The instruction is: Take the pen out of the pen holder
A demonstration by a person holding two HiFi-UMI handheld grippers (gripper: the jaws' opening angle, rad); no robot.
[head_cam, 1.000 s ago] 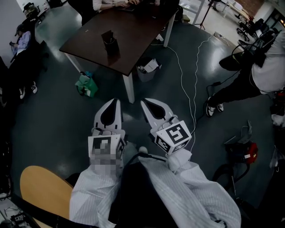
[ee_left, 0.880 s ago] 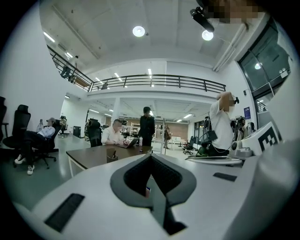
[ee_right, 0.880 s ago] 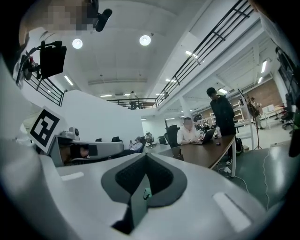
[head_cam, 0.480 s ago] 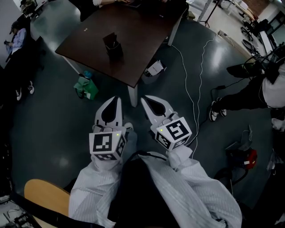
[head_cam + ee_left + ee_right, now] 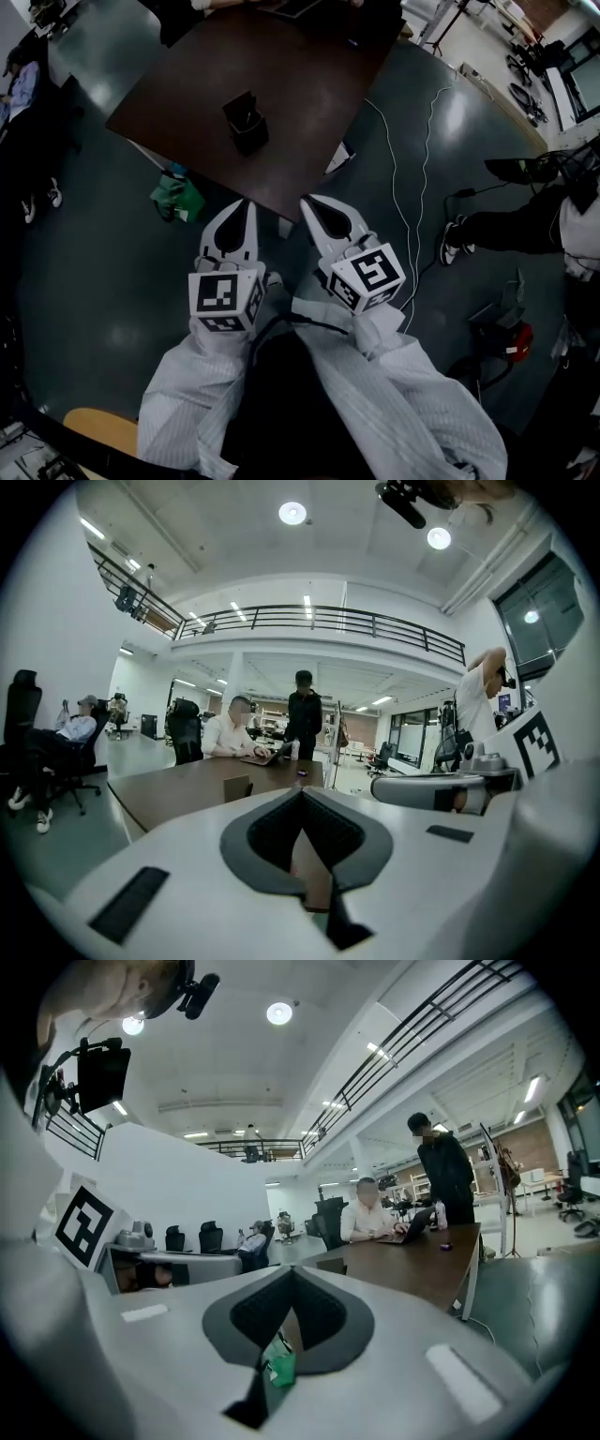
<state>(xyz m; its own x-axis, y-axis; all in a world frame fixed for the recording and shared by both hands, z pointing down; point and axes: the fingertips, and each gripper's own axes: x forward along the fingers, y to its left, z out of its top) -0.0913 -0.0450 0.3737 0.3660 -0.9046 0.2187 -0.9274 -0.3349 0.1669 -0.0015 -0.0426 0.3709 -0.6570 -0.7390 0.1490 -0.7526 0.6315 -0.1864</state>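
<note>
Head view: step in hand looks like the approach, nothing grasped yet. Left gripper [image 5: 246,202] and right gripper [image 5: 306,201] sit side by side just off the near corner of the dark table [image 5: 178,89], both with jaws together and empty. Pen holder [image 5: 246,123] stands upright on the table well apart from both, at 12 o'clock of the left tip and 11 o'clock of the right. It's a dark squarish cup, open top; pen itself too small and dark to make out. Green bag [image 5: 176,195] on the floor at 9 o'clock of the left gripper. Left gripper view: pads meet at the tip [image 5: 301,793], nothing between; holder [image 5: 237,787] shows as a small box on the table at 10 o'clock of the tip. Right gripper view: pads closed at the tip [image 5: 291,1275] too; the green patch low in the gap is probably the bag beyond, not something held. Holder [image 5: 330,1266] at 2 o'clock. Next move, my read: close the distance, open one gripper, come down from above onto the pen, maybe steady the holder with the other.
</note>
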